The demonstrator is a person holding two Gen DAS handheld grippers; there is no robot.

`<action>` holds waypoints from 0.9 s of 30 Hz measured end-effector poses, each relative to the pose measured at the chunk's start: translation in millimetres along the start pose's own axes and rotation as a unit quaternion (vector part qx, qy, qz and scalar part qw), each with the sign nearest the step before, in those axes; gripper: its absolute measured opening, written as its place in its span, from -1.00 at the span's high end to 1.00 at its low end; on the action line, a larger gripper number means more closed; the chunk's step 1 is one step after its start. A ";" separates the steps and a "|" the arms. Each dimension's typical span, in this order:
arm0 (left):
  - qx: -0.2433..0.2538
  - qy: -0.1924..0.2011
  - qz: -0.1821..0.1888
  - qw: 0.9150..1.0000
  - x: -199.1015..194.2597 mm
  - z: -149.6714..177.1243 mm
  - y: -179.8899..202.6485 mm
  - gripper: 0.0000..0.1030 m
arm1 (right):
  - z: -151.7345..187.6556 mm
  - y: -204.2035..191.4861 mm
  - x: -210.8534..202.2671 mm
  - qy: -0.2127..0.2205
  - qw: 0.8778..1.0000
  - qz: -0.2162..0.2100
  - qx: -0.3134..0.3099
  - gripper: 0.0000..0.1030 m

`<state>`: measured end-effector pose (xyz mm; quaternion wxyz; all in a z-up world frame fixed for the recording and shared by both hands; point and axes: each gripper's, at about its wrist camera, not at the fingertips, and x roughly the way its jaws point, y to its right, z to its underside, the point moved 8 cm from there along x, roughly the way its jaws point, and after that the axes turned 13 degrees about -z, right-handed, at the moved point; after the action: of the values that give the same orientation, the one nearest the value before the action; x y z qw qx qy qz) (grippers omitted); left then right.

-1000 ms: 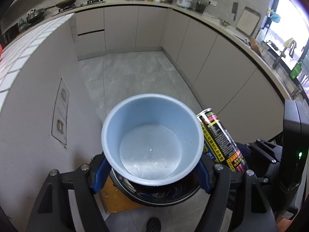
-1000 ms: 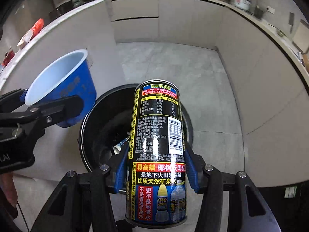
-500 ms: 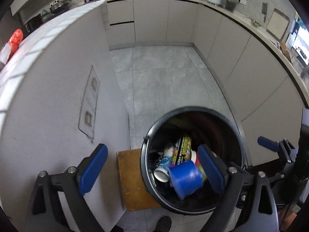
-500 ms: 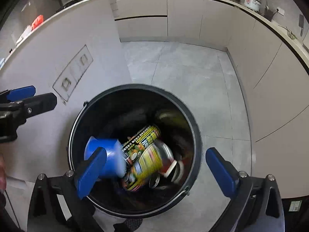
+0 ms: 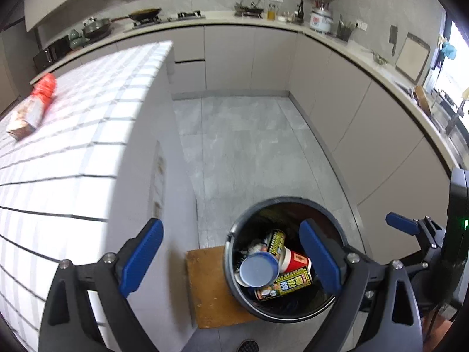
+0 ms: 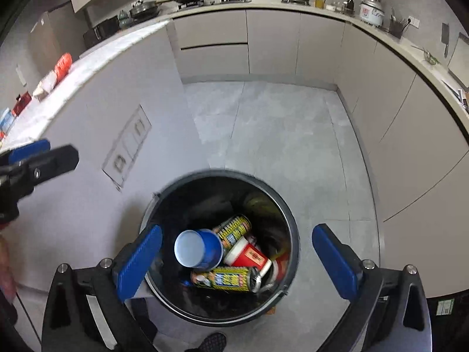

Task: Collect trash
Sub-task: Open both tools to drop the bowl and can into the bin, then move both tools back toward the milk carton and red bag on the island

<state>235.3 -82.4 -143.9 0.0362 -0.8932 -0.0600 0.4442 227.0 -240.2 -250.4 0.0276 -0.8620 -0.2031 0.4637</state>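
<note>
Below both grippers stands a round black trash bin (image 6: 218, 316) on the grey kitchen floor, close against the side of a white-tiled island (image 5: 73, 146) and partly resting on a small brown board (image 5: 205, 287). Its place there looks deliberate: items taken from the island top need only a short carry before being dropped in.

Neither tool holds anything. The left gripper (image 5: 231, 259) has its blue-padded jaws spread wide apart, aimed more at the island wall than at the bin, whose opening sits under its right-hand pad. The right gripper (image 6: 237, 259) is likewise wide open, and its two pads frame the mouth of the bin almost squarely, a position that suits letting something fall straight down.

Inside the bin lies the collected trash. A blue paper cup (image 6: 198, 248) rests on its side with its pale inside facing up. Touching it are a red paper cup (image 6: 247, 256) and two yellow-and-black drink cans, one can (image 6: 224, 278) lying flat at the front and another can (image 6: 234, 228) tilted behind the cups. Darker rubbish beneath them cannot be made out.

On the island top, well apart from the bin, lies a red-and-brown snack packet (image 5: 32, 107), blurred; judging by the task, it is probably among the next things to fetch. More small items sit farther along the island in the right view, too small to identify.
</note>
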 end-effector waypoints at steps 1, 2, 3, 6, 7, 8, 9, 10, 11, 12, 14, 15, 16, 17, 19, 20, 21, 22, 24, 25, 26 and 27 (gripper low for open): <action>-0.004 0.004 -0.002 1.000 -3.2 -2.4 -6.3 -0.85 | -5.3 -6.3 -3.6 0.004 1.000 -0.003 0.000 -1.00; -0.009 0.009 -0.003 1.000 -6.8 -4.9 -13.7 -0.85 | -10.7 -12.0 -6.5 0.008 1.000 -0.005 0.000 -1.00; -0.013 0.012 -0.002 1.000 -10.6 -6.5 -22.9 -0.85 | -17.8 -21.6 -10.2 0.013 1.000 -0.006 0.000 -1.00; -0.019 0.015 -0.003 1.000 -14.9 -12.3 -49.0 -0.85 | -34.9 -44.0 -14.7 0.020 1.000 -0.014 -0.001 -1.00; -0.021 0.012 -0.004 1.000 -14.6 -12.7 -59.6 -0.84 | -41.5 -54.3 -14.8 0.021 1.000 -0.010 -0.002 -1.00; -0.028 0.009 0.001 1.000 -14.4 -13.1 -70.4 -0.84 | -45.8 -62.3 -14.3 0.022 1.000 -0.009 -0.003 -1.00; -0.034 0.005 0.010 0.999 -13.0 -12.9 -76.6 -0.84 | -50.5 -71.3 -13.5 0.023 1.000 -0.010 -0.004 -1.00; -0.045 0.000 0.022 0.999 -14.0 -13.9 -87.2 -0.84 | -54.7 -80.2 -12.5 0.024 1.000 -0.008 -0.005 -1.00; -0.050 0.001 0.024 0.998 -16.1 -15.9 -95.5 -0.84 | -59.2 -89.1 -12.5 0.024 1.000 -0.004 -0.007 -1.00; -0.054 0.005 0.023 0.998 -20.4 -16.4 -105.8 -0.84 | -63.0 -96.6 -13.6 0.026 1.000 -0.002 -0.009 -1.00; -0.061 0.003 0.035 0.998 -25.6 -13.2 -116.9 -0.84 | -71.8 -113.0 -14.4 0.035 0.999 -0.003 -0.004 -1.00; -0.061 0.003 0.038 0.997 -27.3 -10.1 -121.5 -0.84 | -75.7 -119.1 -14.1 0.039 0.999 -0.004 -0.003 -1.00; -0.059 0.007 0.035 0.998 -29.1 -8.2 -126.0 -0.84 | -79.6 -124.3 -13.6 0.043 0.999 -0.001 -0.004 -1.00; -0.061 0.011 0.029 0.998 -29.0 -6.7 -134.2 -0.84 | -82.7 -129.5 -12.8 0.044 0.999 0.001 -0.004 -1.00; -0.071 0.012 0.019 0.997 -27.1 -8.9 -150.8 -0.84 | -88.6 -142.1 -11.8 0.045 0.999 0.001 -0.007 -1.00; -0.077 0.014 0.014 0.997 -27.2 -10.1 -160.5 -0.84 | -91.4 -148.6 -11.9 0.045 0.999 -0.001 -0.010 -1.00; -0.084 0.015 0.006 0.996 -26.3 -12.1 -173.5 -0.84 | -94.0 -154.7 -12.5 0.046 0.999 -0.002 -0.014 -1.00; -0.091 0.018 0.000 0.996 -25.6 -15.1 -186.8 -0.84 | -99.0 -164.7 -13.4 0.047 0.999 -0.004 -0.020 -1.00; -0.100 0.026 -0.019 0.995 -24.6 -21.2 -211.6 -0.84 | -107.5 -179.8 -13.0 0.048 0.998 -0.007 -0.030 -1.00; -0.106 0.028 -0.027 0.994 -22.5 -24.7 -224.8 -0.84 | -112.0 -188.0 -12.1 0.048 0.998 -0.007 -0.031 -1.00; -0.115 0.030 -0.032 0.992 -19.9 -28.0 -238.5 -0.84 | -116.2 -194.1 -10.9 0.049 0.998 -0.010 -0.031 -1.00; -0.121 0.030 -0.036 0.992 -17.5 -30.8 -251.0 -0.84 | -120.3 -200.3 -9.5 0.050 0.998 -0.013 -0.031 -1.00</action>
<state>230.6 163.3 -81.8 -0.0543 -0.9009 -0.1445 0.4055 254.9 -43.4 -127.3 0.0173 -0.8819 -0.2269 0.4129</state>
